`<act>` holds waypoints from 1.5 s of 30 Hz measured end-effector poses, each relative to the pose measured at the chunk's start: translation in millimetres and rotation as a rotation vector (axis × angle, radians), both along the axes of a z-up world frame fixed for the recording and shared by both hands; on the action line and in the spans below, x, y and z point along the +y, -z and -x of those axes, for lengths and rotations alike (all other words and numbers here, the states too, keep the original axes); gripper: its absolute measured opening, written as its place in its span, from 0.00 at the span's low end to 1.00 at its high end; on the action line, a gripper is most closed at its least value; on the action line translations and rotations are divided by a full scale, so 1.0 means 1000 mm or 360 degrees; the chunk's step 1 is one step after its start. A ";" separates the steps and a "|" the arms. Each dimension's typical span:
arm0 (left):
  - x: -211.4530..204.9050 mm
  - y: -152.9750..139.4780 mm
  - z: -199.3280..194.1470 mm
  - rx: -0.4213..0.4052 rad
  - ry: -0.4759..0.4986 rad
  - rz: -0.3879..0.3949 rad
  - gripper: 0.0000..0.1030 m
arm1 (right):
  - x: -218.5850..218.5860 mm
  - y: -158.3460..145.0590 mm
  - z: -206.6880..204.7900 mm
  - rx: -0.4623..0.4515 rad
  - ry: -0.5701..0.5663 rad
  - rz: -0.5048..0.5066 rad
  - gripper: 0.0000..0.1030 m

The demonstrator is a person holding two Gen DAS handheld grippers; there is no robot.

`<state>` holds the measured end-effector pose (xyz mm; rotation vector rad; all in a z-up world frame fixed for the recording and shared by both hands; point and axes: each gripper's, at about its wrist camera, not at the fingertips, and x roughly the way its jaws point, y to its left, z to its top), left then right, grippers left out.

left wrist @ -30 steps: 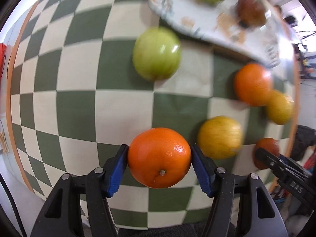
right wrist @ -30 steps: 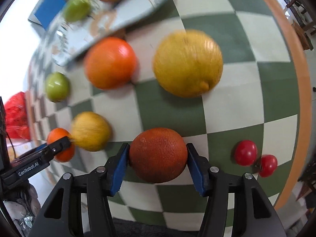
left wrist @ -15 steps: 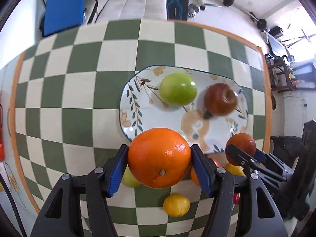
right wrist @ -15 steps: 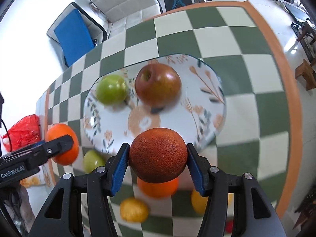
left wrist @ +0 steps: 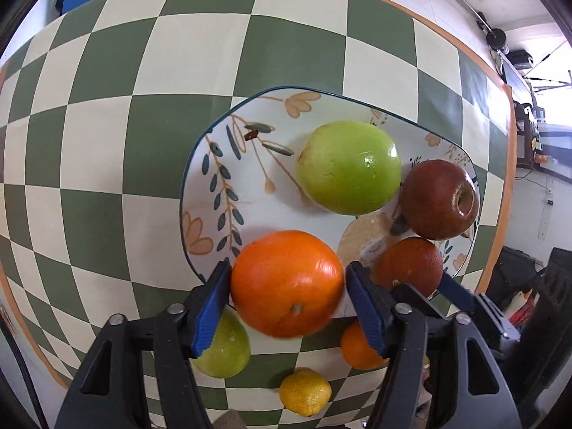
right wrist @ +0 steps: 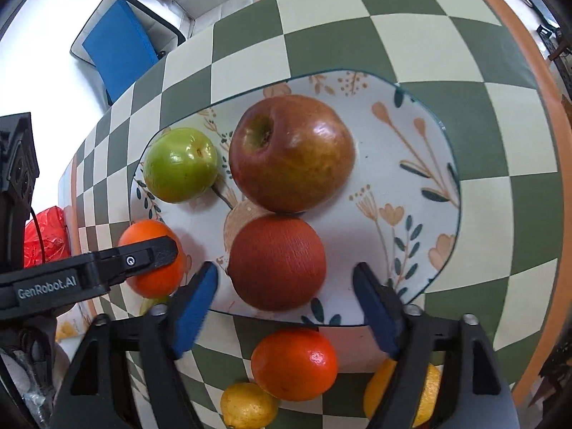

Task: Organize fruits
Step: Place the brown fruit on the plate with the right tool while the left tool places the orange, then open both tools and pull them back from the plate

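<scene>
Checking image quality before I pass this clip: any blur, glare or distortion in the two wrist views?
Left wrist view: sharp, strong fisheye bending of the checkered tablecloth, a glare spot on the green apple, window blown out. Right wrist view: left blue finger pad slightly smeared, highlights on the red apple, upper-left background overexposed.

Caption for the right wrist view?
Open right hand-held gripper around a dark orange on the plate.
</scene>
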<state>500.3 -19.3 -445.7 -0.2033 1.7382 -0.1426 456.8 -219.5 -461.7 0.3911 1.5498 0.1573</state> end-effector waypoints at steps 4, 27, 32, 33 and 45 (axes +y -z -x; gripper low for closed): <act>0.000 -0.007 0.003 -0.0079 0.0028 -0.0064 0.84 | -0.003 -0.012 0.003 -0.0023 -0.0033 0.0116 0.91; -0.001 -0.106 0.081 -0.0631 0.0078 -0.0390 0.84 | -0.005 -0.094 0.055 -0.0287 -0.0060 0.0508 0.92; -0.002 -0.132 0.105 -0.0736 0.0069 -0.0372 0.84 | -0.007 -0.122 0.082 -0.0376 -0.0059 0.0553 0.92; -0.002 -0.138 0.110 -0.0750 0.0063 -0.0362 0.84 | -0.007 -0.128 0.088 -0.0392 -0.0058 0.0551 0.92; -0.001 -0.184 0.167 -0.0901 0.0051 -0.0324 0.84 | -0.008 -0.203 0.159 -0.0598 -0.0018 0.0513 0.92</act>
